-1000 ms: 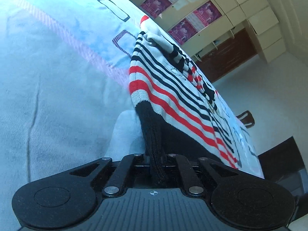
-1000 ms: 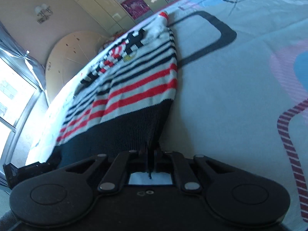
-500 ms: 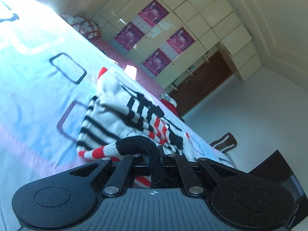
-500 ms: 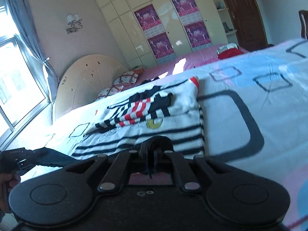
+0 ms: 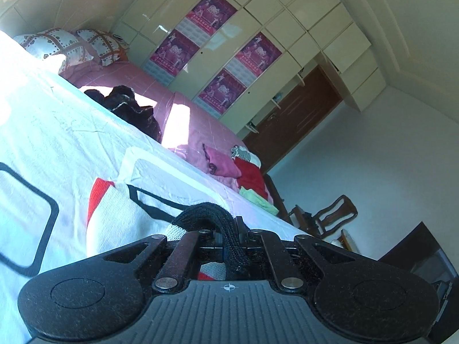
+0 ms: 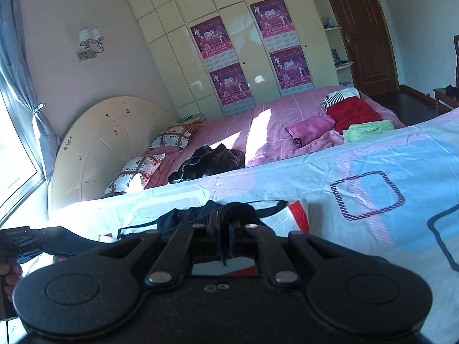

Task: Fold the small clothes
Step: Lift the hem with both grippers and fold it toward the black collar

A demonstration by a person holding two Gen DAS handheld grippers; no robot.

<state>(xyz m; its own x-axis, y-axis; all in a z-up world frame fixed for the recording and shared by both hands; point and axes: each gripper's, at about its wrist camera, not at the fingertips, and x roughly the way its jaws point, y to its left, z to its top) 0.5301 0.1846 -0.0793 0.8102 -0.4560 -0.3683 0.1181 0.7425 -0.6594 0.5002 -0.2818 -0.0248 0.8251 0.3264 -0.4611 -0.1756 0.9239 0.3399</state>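
A knit sweater (image 5: 120,218) in white with a red cuff lies on the pale blue patterned sheet (image 5: 57,132). Its black ribbed hem (image 5: 206,212) arches up into my left gripper (image 5: 232,240), which is shut on it. In the right wrist view my right gripper (image 6: 226,229) is shut on the same black hem (image 6: 186,218), just above the sweater's white and red end (image 6: 287,218). The hem stretches left toward the other gripper (image 6: 17,238), held by a hand (image 6: 11,275). The grippers' bodies hide the striped body of the sweater.
Beyond the sheet lies a pink bed (image 6: 287,106) with two patterned pillows (image 6: 134,169), a crumpled black garment (image 6: 209,157) and red, pink and green clothes (image 6: 352,111). A wardrobe with purple posters (image 6: 218,40), a brown door (image 6: 358,28) and a wooden chair (image 5: 335,215) stand behind.
Both grippers have carried the black hem up and forward over the sweater toward its far end. The red and black stripes have dropped out of sight below them.
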